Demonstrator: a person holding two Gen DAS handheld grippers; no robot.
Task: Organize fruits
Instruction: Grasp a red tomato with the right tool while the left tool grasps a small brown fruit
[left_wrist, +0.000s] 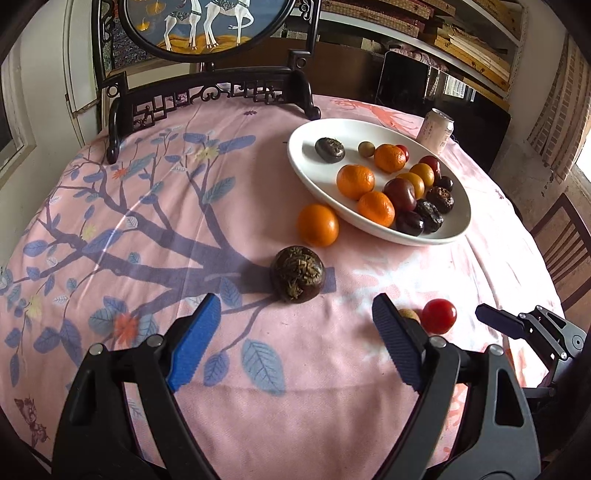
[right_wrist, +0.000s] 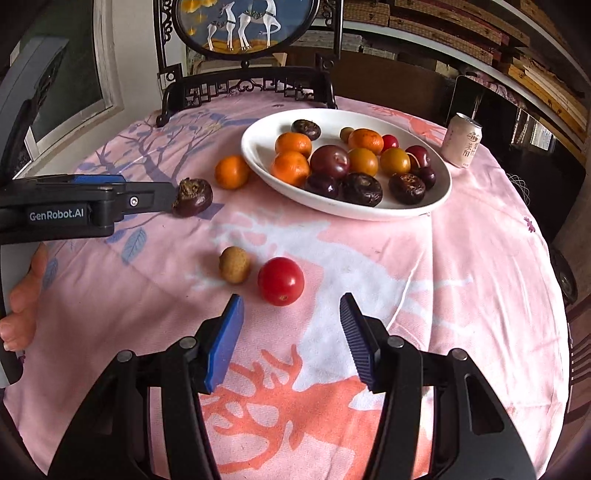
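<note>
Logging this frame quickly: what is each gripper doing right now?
Left gripper: open, empty, water chestnut just ahead.
Right gripper: open, empty, cherry tomato just ahead.

Soft daylight is washing the tablecloth (left_wrist: 155, 229), fruit casting faint shadows beside the plate (left_wrist: 314, 177); fisheye edges are bending, darkening.

Pink cloth with blue branch pattern (left_wrist: 155, 221); white oval ceramic plate (left_wrist: 306, 162); round orange tangerine (left_wrist: 317, 225); glossy red tomato (right_wrist: 280, 281).
</note>
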